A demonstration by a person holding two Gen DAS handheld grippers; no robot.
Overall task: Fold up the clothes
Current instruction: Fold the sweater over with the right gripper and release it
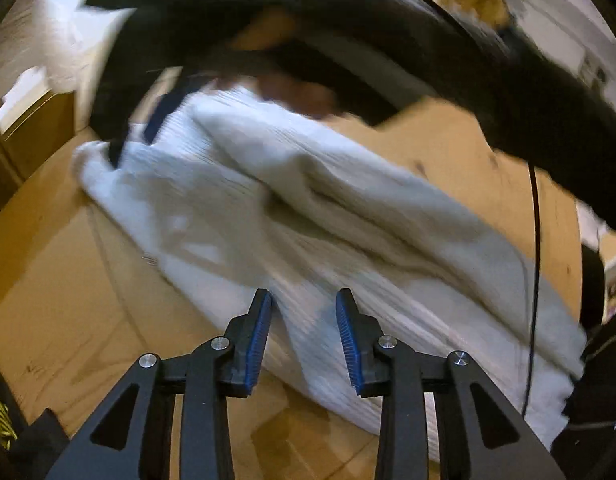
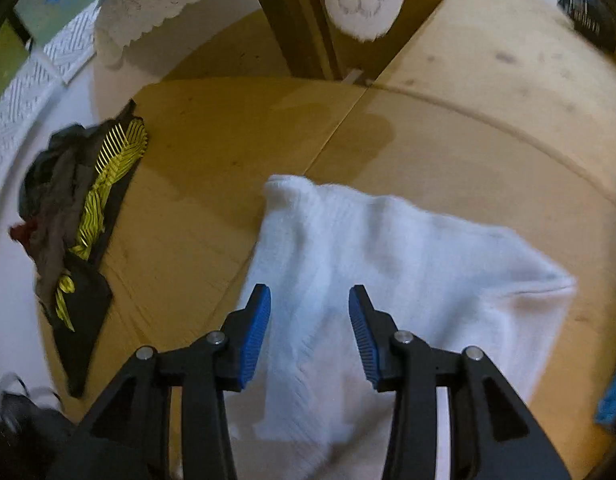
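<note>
A: Where is the garment?

B: A white ribbed knit garment (image 2: 372, 280) lies on the wooden table (image 2: 488, 128), bunched into folds in the left wrist view (image 1: 308, 216).

A: And the left gripper (image 1: 303, 334)?

B: Its blue-padded fingers (image 1: 257, 344) are spread apart over the near edge of the knit, with nothing between them.

A: The right gripper (image 2: 310, 334)?

B: Also parted and holding nothing, over the white cloth. In the left view the other gripper (image 1: 155, 120) is a dark blur near the far end of the garment; I cannot tell if it touches.

A: Anything else on the table?

B: A heap of dark clothes with yellow stripes (image 2: 83, 216) sits at the table's left edge, well apart from the white piece. A black cable (image 1: 534, 280) hangs at the right.
</note>
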